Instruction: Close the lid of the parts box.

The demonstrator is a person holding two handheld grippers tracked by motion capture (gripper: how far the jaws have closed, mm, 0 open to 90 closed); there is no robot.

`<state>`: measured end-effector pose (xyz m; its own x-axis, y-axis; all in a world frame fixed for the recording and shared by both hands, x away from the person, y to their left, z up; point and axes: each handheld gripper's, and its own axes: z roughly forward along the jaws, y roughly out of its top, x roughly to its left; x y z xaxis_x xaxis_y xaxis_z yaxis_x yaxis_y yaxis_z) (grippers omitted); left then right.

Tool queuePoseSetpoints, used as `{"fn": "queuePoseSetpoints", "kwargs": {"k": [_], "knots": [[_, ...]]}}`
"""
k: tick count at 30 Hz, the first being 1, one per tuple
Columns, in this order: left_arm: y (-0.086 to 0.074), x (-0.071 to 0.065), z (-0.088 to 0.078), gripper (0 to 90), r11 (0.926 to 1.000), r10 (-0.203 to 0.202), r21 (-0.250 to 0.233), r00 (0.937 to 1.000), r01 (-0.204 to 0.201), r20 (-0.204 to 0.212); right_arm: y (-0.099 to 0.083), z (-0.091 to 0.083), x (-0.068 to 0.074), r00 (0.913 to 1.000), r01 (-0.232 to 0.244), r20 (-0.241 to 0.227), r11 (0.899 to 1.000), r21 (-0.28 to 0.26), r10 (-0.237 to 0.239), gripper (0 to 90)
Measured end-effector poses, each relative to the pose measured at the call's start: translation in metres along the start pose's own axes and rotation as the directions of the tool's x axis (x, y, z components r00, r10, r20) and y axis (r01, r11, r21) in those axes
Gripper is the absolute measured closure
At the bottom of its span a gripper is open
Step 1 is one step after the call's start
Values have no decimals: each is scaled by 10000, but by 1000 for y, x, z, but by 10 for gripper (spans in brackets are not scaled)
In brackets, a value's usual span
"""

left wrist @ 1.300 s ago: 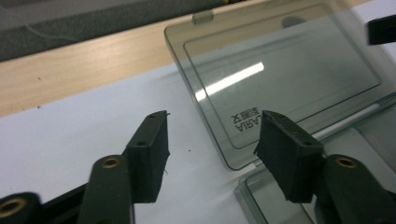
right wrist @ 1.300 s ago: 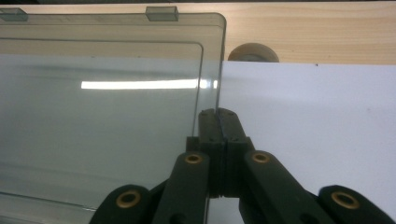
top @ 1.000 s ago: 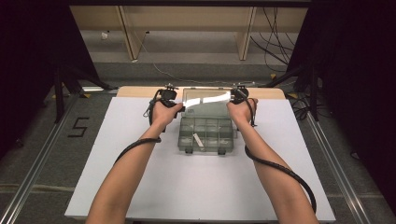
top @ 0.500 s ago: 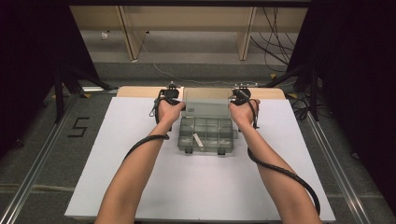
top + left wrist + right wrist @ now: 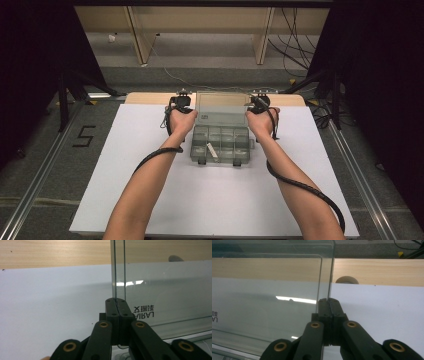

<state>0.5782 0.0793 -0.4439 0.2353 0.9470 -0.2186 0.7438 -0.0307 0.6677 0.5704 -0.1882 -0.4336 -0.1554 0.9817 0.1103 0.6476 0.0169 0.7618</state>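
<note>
Lid [image 5: 222, 106] upright, pinched at both side edges: left gripper [image 5: 116, 300] and right gripper [image 5: 328, 300] clamped tight. Thin, light, slick, flexy; best held low near hinge.

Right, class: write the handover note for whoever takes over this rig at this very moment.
Left gripper: shut on the lid's left edge.
Right gripper: shut on the lid's right edge.
The compartment box sits on the white table; its clear lid stands raised at the far side, and a small white piece lies in a compartment.
Done: lid up, box open.
Left: probably ease the lid fully back and let go; both grippers must move together.
</note>
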Motion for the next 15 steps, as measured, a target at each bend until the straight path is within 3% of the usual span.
{"fn": "queuePoseSetpoints", "kwargs": {"k": [3,5,6,9,13,15], "knots": [[-1,-2,-1,894,9998,156,-114,9999,-157,-42,-1,-4,-4,9997,205,-144,9991,373,-200,899],[-2,-2,-1,895,9997,188,-170,9998,-188,-28,0,-6,0,9984,-552,-83,9972,495,556,898],[-2,-2,-2,896,9997,201,-168,9998,-201,-27,1,-6,-1,9975,-675,-195,9964,514,686,897],[-3,-3,-2,896,9995,227,-232,9997,-227,-16,1,-9,-6,9973,-560,-427,9949,835,597,894],[-4,-3,-2,897,9992,253,-306,9997,-253,-9,3,-7,-8,9966,-532,-600,9964,664,572,886],[-4,-3,-4,897,9992,314,-261,9995,-315,-29,5,-8,-11,9974,-300,-630,9964,790,350,873]]}}
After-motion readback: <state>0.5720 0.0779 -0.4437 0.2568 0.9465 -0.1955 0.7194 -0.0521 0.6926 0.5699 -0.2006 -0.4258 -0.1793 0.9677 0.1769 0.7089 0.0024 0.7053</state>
